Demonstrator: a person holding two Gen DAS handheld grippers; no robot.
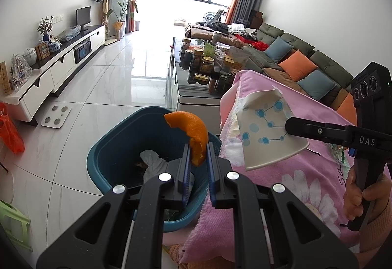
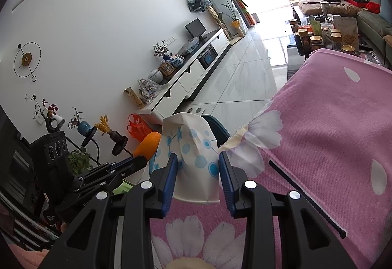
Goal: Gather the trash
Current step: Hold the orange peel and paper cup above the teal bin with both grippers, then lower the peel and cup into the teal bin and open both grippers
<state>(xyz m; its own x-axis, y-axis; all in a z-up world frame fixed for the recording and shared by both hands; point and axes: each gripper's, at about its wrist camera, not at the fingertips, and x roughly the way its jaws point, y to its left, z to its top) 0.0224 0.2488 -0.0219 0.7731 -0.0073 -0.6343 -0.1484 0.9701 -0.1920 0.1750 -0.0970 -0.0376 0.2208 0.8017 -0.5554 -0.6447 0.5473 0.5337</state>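
Note:
My left gripper (image 1: 198, 155) is shut on a curved piece of orange peel (image 1: 193, 133), held above the teal trash bin (image 1: 110, 146) on the floor. Crumpled white tissue (image 1: 154, 158) lies inside the bin. My right gripper (image 2: 198, 166) is shut on a crushed white paper cup with blue dots (image 2: 193, 158), held over the edge of the pink flowered cloth (image 2: 318, 134). In the left wrist view the cup (image 1: 264, 131) hangs from the right gripper's fingers (image 1: 308, 128), right of the bin. The peel (image 2: 148, 145) shows at the left in the right wrist view.
A pink flowered cloth (image 1: 294, 178) covers the table beside the bin. A glass coffee table with several jars (image 1: 208, 65) stands beyond, a sofa with cushions (image 1: 306, 60) on the right, a white TV cabinet (image 1: 56, 73) on the left. A bathroom scale (image 1: 55, 116) lies on the tiled floor.

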